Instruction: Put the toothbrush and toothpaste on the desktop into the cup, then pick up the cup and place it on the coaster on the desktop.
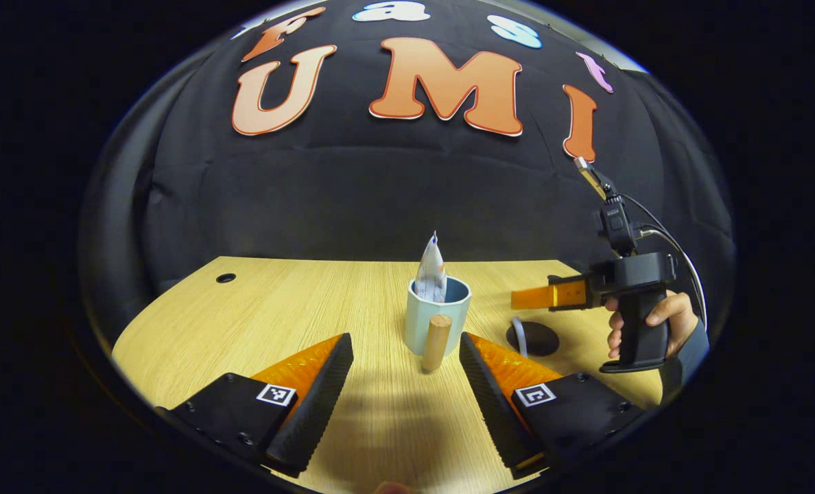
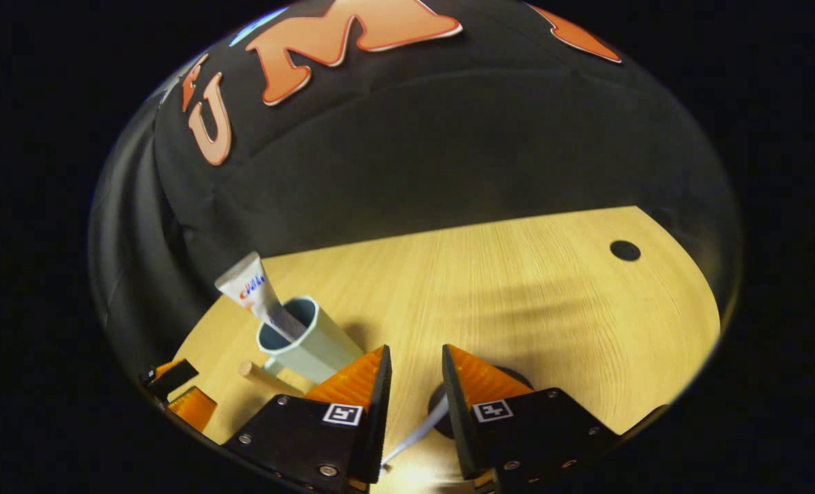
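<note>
Toothpaste [image 1: 431,271] stands crimped end up in the cup [image 1: 435,315], which sits mid-desk [image 1: 277,309], nearer the back edge. In the left gripper view we see the cup's wooden handle [image 1: 437,342] pointing toward us, between the left gripper's [image 1: 406,374] fingers, which are spread wide and touch nothing. Farther right in that view, a hand [image 1: 654,322] holds the right gripper [image 1: 534,297] above the dark round coaster [image 1: 534,338]; from there we cannot tell how its fingers stand.

The right gripper view shows what the left cannot: the right gripper's [image 2: 414,384] fingers stand a small gap apart, and the toothbrush [image 2: 418,432], thin and white, runs between them over the coaster's [image 2: 438,405] edge. We cannot tell whether either finger touches it. The cup [image 2: 311,343] appears left of them, pale blue-green with a darker inside, the white tube [image 2: 256,295] leaning out.
</note>
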